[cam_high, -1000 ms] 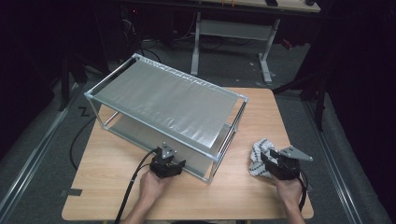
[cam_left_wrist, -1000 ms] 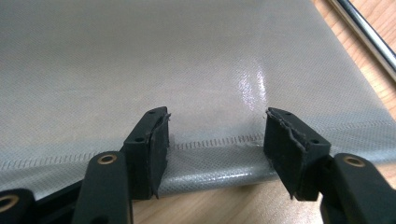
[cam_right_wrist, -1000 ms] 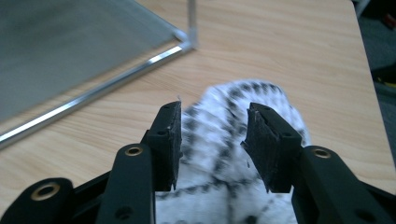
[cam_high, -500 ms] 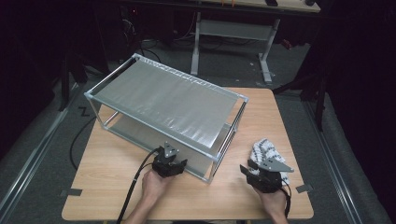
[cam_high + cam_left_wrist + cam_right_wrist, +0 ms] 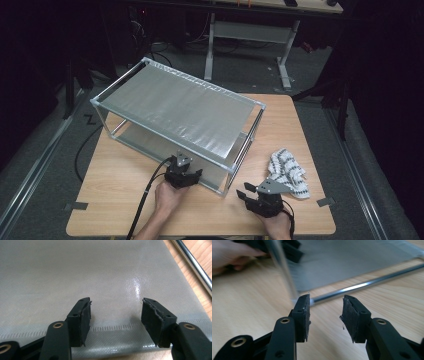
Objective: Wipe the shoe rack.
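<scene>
Rack: two-shelf metal rack (image 5: 180,117) with grey fabric shelves stands slantwise on the wooden bench (image 5: 120,185), its near corner post between the two hands.
Left gripper: left gripper (image 5: 183,172) sits at the rack's near long edge, pointing in over the lower shelf (image 5: 75,277).
Left fingers: apart, nothing between them; in the left gripper view they hang just above the shelf's stitched hem (contact with the fabric cannot be told).
Right gripper: right gripper (image 5: 261,196) is low over the bench, just right of the rack's near corner, pointing toward it.
Right fingers: apart and empty; the corner post (image 5: 283,270) (blurred) rises just beyond the left finger (image 5: 302,315), and the chrome bottom rail (image 5: 367,283) runs across beyond the gap, not touching.
Cloth: crumpled black-and-white cloth (image 5: 287,172) lies on the bench just beyond the right gripper, near the right edge.
</scene>
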A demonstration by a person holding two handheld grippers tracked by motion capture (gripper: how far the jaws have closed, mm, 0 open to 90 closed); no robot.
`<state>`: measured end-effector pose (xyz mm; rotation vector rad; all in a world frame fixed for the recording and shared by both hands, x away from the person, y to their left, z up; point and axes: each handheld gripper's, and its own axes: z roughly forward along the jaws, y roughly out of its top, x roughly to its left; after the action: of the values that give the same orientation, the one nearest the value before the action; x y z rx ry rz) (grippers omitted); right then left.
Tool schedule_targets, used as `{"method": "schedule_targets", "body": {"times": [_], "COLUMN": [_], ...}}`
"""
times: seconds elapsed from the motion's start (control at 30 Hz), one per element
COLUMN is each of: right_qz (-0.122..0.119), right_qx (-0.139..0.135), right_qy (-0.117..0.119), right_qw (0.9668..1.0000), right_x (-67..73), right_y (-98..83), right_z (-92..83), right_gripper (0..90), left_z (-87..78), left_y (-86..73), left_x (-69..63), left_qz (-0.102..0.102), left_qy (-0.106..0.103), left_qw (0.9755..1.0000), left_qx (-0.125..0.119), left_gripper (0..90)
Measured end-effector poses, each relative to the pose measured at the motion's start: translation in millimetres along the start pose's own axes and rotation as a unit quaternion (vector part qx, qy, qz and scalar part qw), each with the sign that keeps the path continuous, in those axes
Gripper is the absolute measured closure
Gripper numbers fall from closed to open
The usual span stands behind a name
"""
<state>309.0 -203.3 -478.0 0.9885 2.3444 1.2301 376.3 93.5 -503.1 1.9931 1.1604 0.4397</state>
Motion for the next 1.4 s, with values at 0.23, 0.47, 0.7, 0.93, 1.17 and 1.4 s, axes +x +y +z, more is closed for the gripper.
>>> {"method": "schedule_targets", "body": {"times": [0.23, 0.47, 0.7, 0.93, 1.17, 1.4], "right_qz": [-0.011, -0.022, -0.031, -0.047, -0.039, -0.028], "right_qx": [-0.012, -0.019, -0.022, -0.024, -0.019, -0.014], "right_qy": [0.042, 0.061, 0.044, 0.024, 0.001, -0.015], "right_qw": [0.9990, 0.9977, 0.9983, 0.9983, 0.9991, 0.9994], "right_x": [18.6, 29.0, 30.1, 30.8, 18.4, 2.0], "right_y": [11.3, 17.8, 21.5, 20.3, 19.1, 17.5], "right_z": [9.2, 17.6, 21.0, 20.2, 14.8, 8.4], "right_gripper": [58.0, 62.6, 78.0, 80.8, 81.0, 81.0], "left_z": [2.7, 1.2, -2.0, -7.7, -17.6, -32.8], "left_y": [2.7, 2.9, 2.0, 0.5, -1.9, -3.7], "left_x": [-1.4, -0.8, 5.6, 14.8, 27.2, 47.5], "left_qz": [0.015, 0.022, 0.007, -0.001, -0.007, -0.021], "left_qy": [0.006, 0.023, 0.036, 0.049, 0.068, 0.088], "left_qw": [0.9998, 0.9994, 0.9993, 0.9987, 0.9976, 0.9959], "left_qx": [0.008, 0.012, 0.010, 0.014, 0.008, 0.000], "left_gripper": [41.4, 38.5, 34.3, 32.9, 32.4, 32.4]}}
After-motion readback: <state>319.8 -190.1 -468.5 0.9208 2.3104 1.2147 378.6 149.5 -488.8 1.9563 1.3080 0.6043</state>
